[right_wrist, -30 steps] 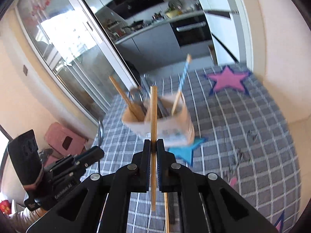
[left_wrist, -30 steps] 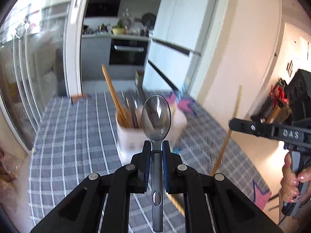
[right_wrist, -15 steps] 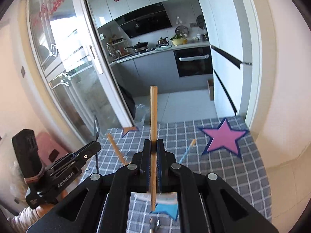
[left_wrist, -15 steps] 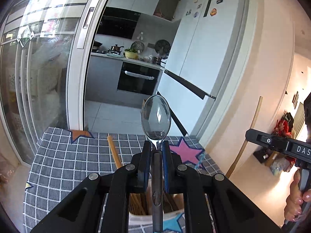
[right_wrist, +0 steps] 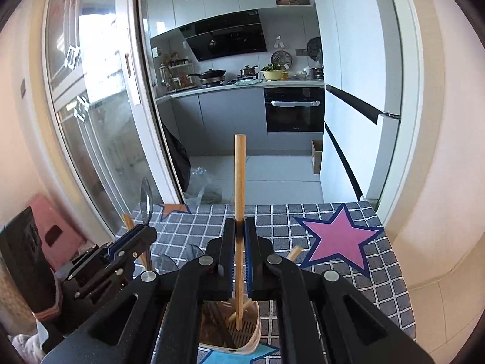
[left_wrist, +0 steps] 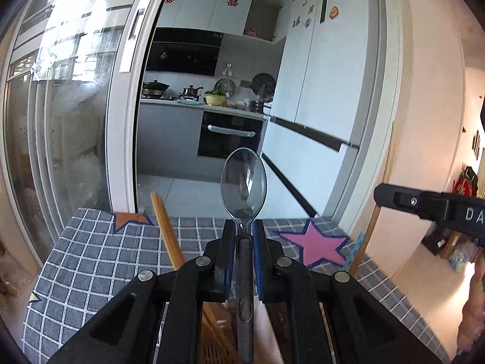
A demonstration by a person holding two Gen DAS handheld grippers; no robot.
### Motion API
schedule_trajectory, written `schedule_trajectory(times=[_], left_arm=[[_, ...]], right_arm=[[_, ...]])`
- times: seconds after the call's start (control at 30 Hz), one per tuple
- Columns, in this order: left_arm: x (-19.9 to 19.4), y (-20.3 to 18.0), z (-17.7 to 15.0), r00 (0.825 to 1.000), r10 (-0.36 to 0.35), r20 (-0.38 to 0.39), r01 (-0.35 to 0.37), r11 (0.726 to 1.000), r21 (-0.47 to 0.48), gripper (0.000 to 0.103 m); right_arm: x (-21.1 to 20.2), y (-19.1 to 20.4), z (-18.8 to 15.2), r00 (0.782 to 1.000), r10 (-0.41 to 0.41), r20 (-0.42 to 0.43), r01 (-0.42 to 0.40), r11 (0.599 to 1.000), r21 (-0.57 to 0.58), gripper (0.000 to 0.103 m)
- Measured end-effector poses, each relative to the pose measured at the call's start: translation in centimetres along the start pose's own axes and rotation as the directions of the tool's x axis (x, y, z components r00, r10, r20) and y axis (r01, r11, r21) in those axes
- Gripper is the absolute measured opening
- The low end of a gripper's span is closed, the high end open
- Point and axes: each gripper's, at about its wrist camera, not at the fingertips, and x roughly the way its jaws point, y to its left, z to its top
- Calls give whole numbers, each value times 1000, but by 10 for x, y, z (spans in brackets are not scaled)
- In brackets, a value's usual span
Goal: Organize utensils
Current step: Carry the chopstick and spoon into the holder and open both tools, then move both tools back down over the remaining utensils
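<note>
Below my right gripper (right_wrist: 239,233), pinching a chopstick (right_wrist: 239,182), I'm seeing the holder (right_wrist: 230,330) only here; my left gripper (left_wrist: 244,236) is clamping a spoon (left_wrist: 243,179).

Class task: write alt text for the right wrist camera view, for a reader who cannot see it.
The right gripper is shut on an upright wooden chopstick above a utensil holder on a grey checked tablecloth. At left, the left gripper holds a clear spoon; a kitchen lies beyond.
</note>
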Motion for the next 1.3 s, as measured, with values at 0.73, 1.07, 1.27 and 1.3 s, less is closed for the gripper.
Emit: schedule_trajectory(times=[0.73,1.07,1.27,1.3], left_arm=[[-9,4,-35,989,105,-103,-98,993,70,44],[-40,10,-52,974,95,-205,-84,994,63,44],[-56,17,-82,935,110,-337,-100,994,49,44],[-59,19,-89,926,105,-363,-97,994,39,44]], right_arm=[[40,-12,-38,987,46,-157,-32,995,91,7],[13,-17,-48,985,79,-152,-57,988,147,47],[-7,-18,-83,969,104,-222,-58,977,205,60],[-8,-18,-90,965,107,-239,-54,975,216,60]])
